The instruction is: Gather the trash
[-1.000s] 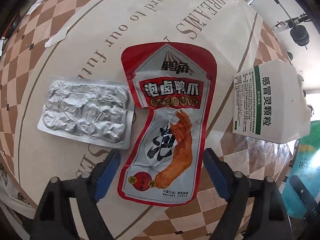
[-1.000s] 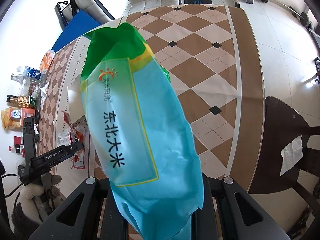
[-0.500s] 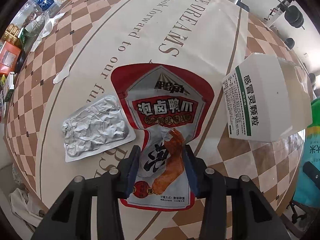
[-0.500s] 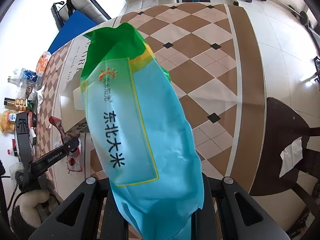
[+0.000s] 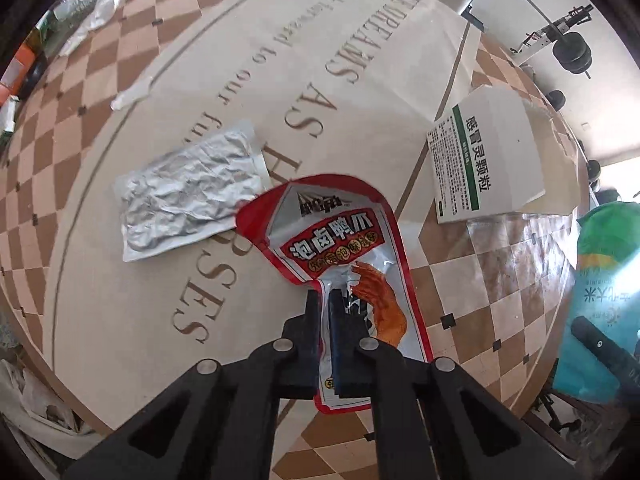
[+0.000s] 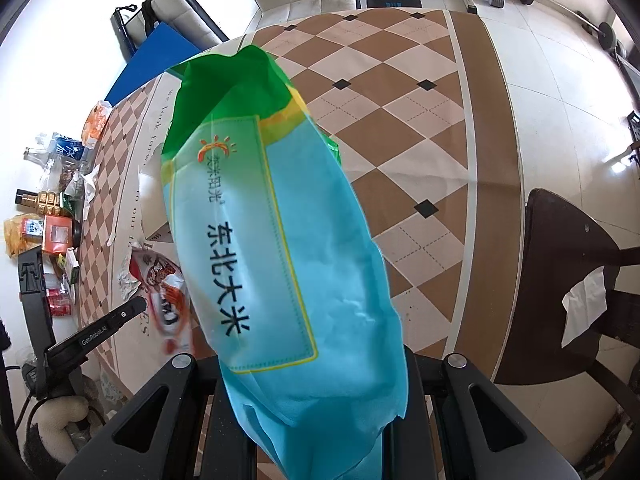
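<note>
A red snack wrapper [image 5: 332,236] printed with an orange chicken foot hangs tilted above the table, and the jaws of my left gripper [image 5: 324,292] are closing tight on its lower part, pads pressing it. On the tablecloth to its left lies a crumpled silver foil pack [image 5: 188,196]. A white medicine box [image 5: 484,160] with a green stripe lies to the right. My right gripper [image 6: 312,420] is shut on a blue and green rice bag [image 6: 280,260] that fills its view and hides its fingertips. The wrapper [image 6: 164,280] and left gripper [image 6: 132,308] show beside the bag.
The round table [image 5: 120,320] has a checkered cloth with printed lettering. Bottles and snack packets [image 6: 40,220] crowd its far side. A scrap of white paper [image 5: 132,96] lies on the cloth. A dark chair [image 6: 568,280] holding a white tissue stands on the tiled floor.
My left gripper closed from wide open onto the red wrapper and lifted it off the cloth, tilting it. The right gripper and its bag stayed put.
</note>
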`<state>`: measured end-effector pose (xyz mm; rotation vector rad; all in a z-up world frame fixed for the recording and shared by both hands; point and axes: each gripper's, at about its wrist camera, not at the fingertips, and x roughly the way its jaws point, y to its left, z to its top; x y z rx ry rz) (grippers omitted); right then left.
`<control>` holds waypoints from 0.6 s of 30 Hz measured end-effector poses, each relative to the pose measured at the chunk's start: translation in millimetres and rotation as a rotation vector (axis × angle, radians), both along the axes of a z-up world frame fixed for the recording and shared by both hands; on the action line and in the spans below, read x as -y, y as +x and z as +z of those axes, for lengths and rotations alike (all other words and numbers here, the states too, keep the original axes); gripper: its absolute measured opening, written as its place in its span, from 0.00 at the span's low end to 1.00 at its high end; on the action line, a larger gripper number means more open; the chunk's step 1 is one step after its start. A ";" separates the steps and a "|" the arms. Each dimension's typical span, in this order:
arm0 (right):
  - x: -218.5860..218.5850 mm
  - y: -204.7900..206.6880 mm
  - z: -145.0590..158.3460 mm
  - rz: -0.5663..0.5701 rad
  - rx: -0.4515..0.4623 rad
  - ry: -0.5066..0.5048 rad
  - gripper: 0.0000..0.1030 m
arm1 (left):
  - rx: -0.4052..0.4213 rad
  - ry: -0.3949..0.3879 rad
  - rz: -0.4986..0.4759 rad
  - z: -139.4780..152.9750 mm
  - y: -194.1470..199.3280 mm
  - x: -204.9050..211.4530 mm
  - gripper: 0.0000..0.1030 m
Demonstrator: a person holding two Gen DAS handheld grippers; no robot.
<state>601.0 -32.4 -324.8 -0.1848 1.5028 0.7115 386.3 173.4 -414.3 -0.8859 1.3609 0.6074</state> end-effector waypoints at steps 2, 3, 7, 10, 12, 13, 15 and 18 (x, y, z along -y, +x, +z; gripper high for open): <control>2.6 -4.3 -1.7 -0.005 -0.008 0.001 0.19 | -0.017 0.000 0.005 -0.4 4.4 1.3 0.05; 2.9 -6.6 -2.0 -0.002 -0.007 0.001 0.19 | -0.024 -0.006 -0.001 -5.0 7.7 0.6 0.07; 3.6 -14.4 1.4 0.005 0.005 0.003 0.19 | -0.012 -0.046 0.032 -18.0 11.7 -6.8 0.11; 5.1 -14.0 2.1 0.001 -0.001 0.008 0.19 | 0.033 -0.089 0.097 -22.4 5.7 -12.8 0.43; 4.6 -10.8 1.0 -0.001 -0.007 0.009 0.19 | 0.063 -0.124 0.114 -27.3 8.0 -10.3 0.60; 4.1 -9.6 0.4 -0.003 -0.012 0.010 0.19 | 0.055 -0.120 0.106 -28.5 14.3 -6.6 0.68; 2.1 -5.0 0.2 0.000 -0.012 0.011 0.19 | 0.022 -0.101 0.078 -31.9 31.2 2.0 0.80; 2.4 -1.3 1.4 -0.002 -0.006 0.011 0.19 | -0.052 -0.051 0.067 -33.2 50.7 18.0 0.89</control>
